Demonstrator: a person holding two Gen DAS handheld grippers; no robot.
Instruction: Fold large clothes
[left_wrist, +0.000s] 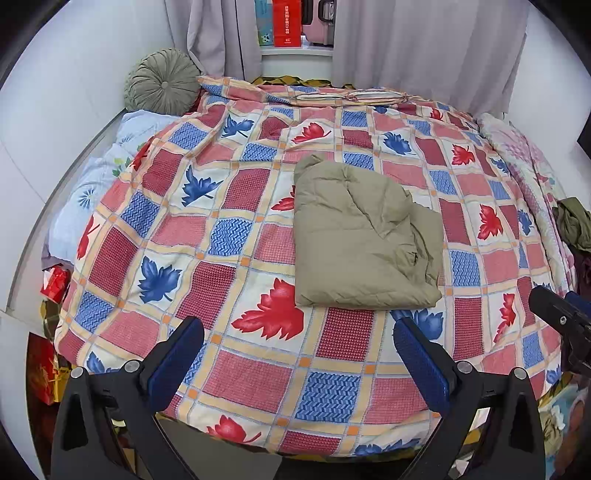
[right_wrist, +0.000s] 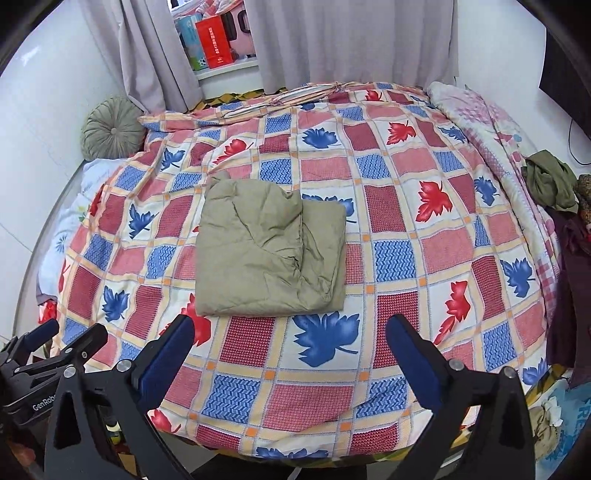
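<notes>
With the folded olive garment (left_wrist: 364, 236) lying flat on the bed (left_wrist: 258, 369) just ahead of my left claw (left_wrist: 295, 354) and right claw (right_wrist: 288, 350), both spread wide and empty, I judge I should check its edges before grabbing another.

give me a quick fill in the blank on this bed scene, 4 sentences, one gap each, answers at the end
1. The folded garment lying on the quilt is ____ in colour.
2. The leaves printed on the quilt are red and ____.
3. The round cushion sits by the wall at the bed's far ____ corner.
4. The left gripper and the right gripper both stand ____, with nothing between the jaws.

Missing words: khaki; blue; left; open
</notes>
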